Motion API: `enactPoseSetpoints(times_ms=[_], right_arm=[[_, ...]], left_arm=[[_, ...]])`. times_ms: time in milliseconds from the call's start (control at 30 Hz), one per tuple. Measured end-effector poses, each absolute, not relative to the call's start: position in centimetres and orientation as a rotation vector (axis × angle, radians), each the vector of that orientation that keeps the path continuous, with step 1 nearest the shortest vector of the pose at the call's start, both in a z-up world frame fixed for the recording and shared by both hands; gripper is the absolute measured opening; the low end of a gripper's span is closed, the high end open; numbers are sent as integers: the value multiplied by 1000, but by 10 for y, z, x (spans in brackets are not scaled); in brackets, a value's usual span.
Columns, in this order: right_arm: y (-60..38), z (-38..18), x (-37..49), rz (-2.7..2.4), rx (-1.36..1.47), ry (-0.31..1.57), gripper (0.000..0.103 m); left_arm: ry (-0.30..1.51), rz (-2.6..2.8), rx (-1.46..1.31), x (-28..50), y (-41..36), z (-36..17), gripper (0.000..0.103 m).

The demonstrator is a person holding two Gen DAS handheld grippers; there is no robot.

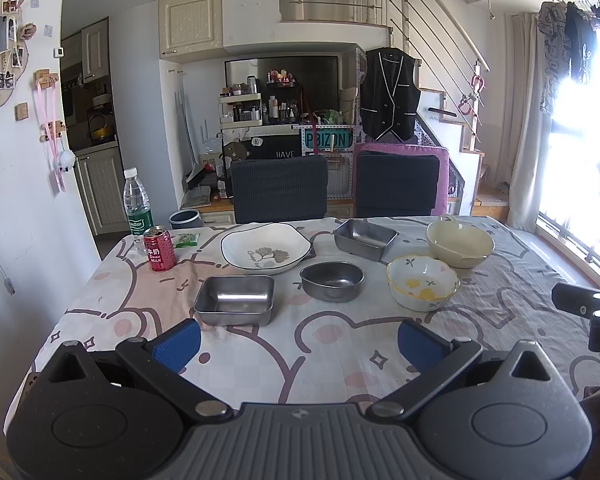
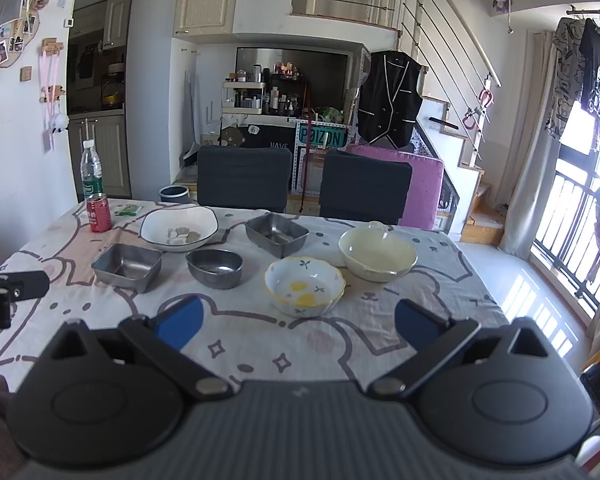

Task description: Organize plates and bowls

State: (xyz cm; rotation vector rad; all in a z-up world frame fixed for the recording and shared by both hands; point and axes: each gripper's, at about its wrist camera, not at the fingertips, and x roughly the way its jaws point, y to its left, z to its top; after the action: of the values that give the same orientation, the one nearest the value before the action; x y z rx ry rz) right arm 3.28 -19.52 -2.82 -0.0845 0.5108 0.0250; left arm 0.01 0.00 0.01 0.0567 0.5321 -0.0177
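A table (image 1: 520, 272) under a cloth printed with pink cartoon bears fills the foreground. Behind it stand two dark chairs (image 1: 279, 188), a purple cushion, shelves of bottles, a hanging black vest (image 1: 390, 94) and a staircase; a bright window lies to the right.

Six dishes sit apart on the cloth, and none is stacked. At the back, from left to right, are a white plate (image 1: 266, 246) with a dark rim and a leaf print, a steel tray (image 1: 365, 239) and a cream bowl (image 1: 460, 245). In front, from left to right, are a second steel tray (image 1: 235, 300), an oval steel bowl (image 1: 332, 281) and a flowered bowl (image 1: 422, 282) with a yellow scalloped rim. All look empty apart from their printed decoration.

The near tray's long side runs across the table, while the far tray is turned at a slant. The oval bowl's long axis runs left to right.

A red can (image 1: 159, 249), a water bottle (image 1: 137, 202) and a small green packet stand at the far left corner.

The left gripper (image 1: 299, 338) hovers over the near edge, its blue pads (image 1: 177, 344) spread wide and holding nothing; the near tray is just ahead of its left pad. The right gripper (image 2: 296, 320) is likewise wide open and empty, with the flowered bowl just beyond its pads (image 2: 179, 322).
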Motion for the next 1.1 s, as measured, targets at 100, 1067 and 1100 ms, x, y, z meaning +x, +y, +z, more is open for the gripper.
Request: enactPoseSetpoints(times_ms=[100,1067,1100], right_arm=[[-195,-29,33,25,-84,511,103],[-194,-31,34,27,-83,518,103],[-194,-31,34,27,-84,518,103]], left_arm=[[533,-18,56,0,0,0,103],[533,-19,55,0,0,0,103],[533,-19,55,0,0,0,103]])
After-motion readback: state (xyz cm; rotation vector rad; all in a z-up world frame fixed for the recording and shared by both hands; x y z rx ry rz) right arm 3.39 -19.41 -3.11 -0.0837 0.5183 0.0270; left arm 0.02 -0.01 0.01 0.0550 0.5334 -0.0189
